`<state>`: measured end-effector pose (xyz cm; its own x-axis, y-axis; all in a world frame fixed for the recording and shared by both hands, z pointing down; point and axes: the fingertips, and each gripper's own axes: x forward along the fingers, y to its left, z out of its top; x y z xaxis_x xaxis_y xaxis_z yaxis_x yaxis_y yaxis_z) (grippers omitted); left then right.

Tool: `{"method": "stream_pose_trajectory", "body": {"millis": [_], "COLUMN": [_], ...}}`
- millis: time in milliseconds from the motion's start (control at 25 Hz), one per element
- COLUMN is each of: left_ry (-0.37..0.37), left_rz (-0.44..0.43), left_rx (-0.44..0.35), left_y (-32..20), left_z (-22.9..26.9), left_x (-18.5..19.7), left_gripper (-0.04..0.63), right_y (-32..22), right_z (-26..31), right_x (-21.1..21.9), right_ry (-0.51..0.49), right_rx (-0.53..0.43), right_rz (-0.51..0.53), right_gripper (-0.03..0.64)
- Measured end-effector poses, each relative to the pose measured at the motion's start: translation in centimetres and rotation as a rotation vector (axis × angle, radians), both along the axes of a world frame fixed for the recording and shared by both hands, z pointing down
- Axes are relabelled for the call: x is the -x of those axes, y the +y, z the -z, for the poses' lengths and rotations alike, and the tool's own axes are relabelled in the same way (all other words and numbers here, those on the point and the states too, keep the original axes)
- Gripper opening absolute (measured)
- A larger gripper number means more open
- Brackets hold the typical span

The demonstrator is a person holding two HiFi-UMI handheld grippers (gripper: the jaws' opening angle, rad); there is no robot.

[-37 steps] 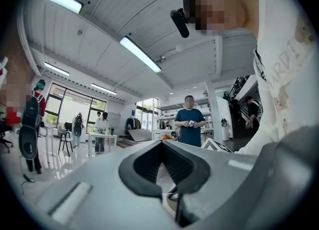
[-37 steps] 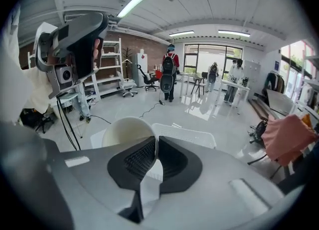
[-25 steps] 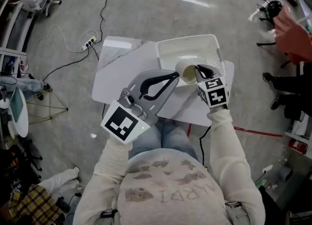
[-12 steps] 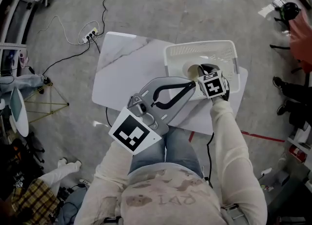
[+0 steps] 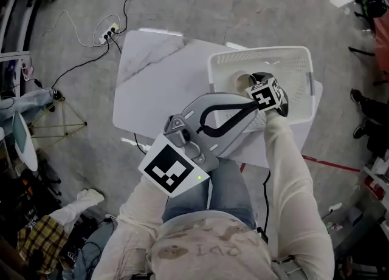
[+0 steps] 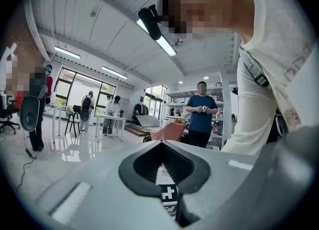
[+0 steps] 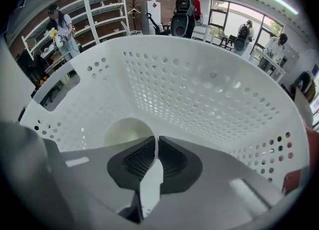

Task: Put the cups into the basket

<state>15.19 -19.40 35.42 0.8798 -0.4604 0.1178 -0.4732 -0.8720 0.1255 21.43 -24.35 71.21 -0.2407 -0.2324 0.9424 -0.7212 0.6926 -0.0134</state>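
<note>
At the upper right of the head view, low inside the white plastic basket with holes (image 5: 261, 52), pinched the pale round cup (image 5: 244, 81) by its thin wall with the right gripper (image 5: 253, 86). Sat just left of those jaws. Likely only needed letting go. Held the left gripper (image 5: 254, 107) squeezed together, nothing inside, mid-frame.

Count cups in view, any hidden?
1. The cup is inside the basket, its wall pinched by the right gripper. Others may be hidden behind the left gripper.
</note>
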Motion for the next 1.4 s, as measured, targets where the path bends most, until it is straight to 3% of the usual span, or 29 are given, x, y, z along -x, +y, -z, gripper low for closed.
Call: {"method": "stream_pose_trajectory", "body": {"millis": [480,800,920,1080,1400], "left_ry": [-0.020,-0.030,-0.025,-0.031,0.053], "left_rz": [0.032,0.021,0.011,-0.013,-0.021], "left_rx": [0.037,0.014,-0.011,-0.048,-0.108], "left_y": [-0.9,0.3,0.8,1.9,3.8], "left_z": [-1.9,0.1,1.3,3.5,9.2], "left_x": [1.7,1.4,0.5,-0.5,-2.4], "left_gripper": [0.000,0.000,0.000,0.000,0.000], "right_y": [0.0,0.2,0.1,0.8,4.4], "right_z": [-2.9,1.5,4.4,11.3,29.1], "right_x": [0.6,0.5,0.5,1.5,1.7], "right_ry": [0.030,-0.025,-0.074,-0.212,-0.490], "right_rx": [0.061,-0.006,-0.053,-0.140,-0.441], "right_rz": [0.053,0.031,0.030,-0.008,-0.066], "right_gripper": [0.051,0.025,0.025,0.026,0.026]}}
